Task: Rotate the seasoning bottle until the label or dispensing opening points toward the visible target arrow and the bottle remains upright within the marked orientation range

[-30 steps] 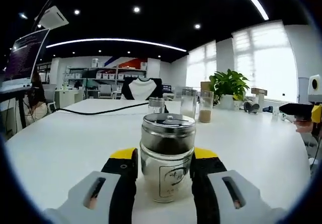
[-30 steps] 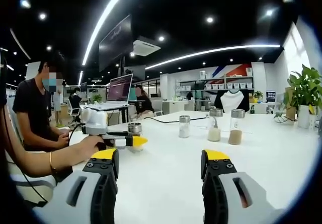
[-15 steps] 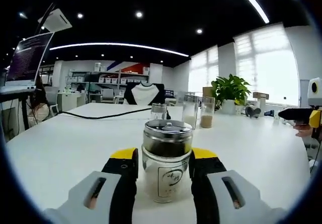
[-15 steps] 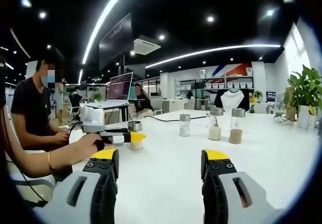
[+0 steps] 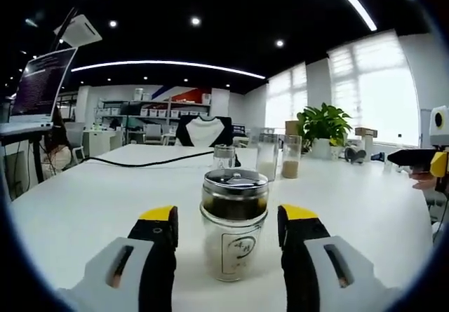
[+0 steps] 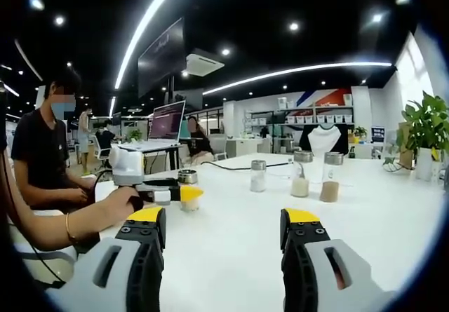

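Left gripper view: the seasoning bottle (image 5: 233, 224) stands upright on the white table (image 5: 84, 200), low centre of frame, between the jaws of the left gripper (image 5: 228, 238). The jaws stand parted, a clear gap on each side of the glass, gripping nothing. The printed label (image 5: 240, 247) faces the camera. No target arrow or orientation marking can be made out on the table, possibly for want of a better angle.

Right gripper view: the right gripper (image 6: 222, 238) is at the bottom of frame, jaws wide apart and empty over bare table. At centre left, the left gripper (image 6: 184, 194) appears with the bottle's metal lid (image 6: 187, 177) above its yellow tips.

Judgement: to turn the bottle well, the left jaws should close squarely on the glass body below the lid, twist about its vertical axis without lifting or leaning, then release gently so it does not tip.
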A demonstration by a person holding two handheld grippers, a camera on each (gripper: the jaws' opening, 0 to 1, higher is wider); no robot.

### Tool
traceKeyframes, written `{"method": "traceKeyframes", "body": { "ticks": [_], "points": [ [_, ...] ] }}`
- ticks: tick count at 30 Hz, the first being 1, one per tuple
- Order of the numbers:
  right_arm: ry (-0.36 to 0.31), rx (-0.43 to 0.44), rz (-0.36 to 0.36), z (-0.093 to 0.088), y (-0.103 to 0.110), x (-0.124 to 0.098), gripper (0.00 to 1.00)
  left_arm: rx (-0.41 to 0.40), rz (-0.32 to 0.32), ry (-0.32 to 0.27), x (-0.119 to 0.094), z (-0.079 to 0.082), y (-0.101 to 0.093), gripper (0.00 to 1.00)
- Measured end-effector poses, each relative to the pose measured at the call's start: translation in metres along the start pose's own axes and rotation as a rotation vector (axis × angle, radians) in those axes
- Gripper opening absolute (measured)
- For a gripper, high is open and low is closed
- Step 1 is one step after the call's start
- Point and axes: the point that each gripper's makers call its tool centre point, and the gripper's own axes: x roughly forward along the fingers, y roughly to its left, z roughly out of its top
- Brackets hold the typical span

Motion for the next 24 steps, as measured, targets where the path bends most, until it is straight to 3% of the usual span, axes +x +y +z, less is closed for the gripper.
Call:
{"method": "traceKeyframes", "body": {
  "ticks": [10,24],
  "points": [
    [-0.002,0.004,-0.010,0.000,-0.006,0.001,0.66,0.039,0.012,0.006,0.001,0.003,-0.002,0.88],
    [-0.011,0.004,-0.020,0.003,-0.016,0.008,0.66,0.027,-0.001,0.024,0.002,-0.001,-0.003,0.90]
  ]
}}
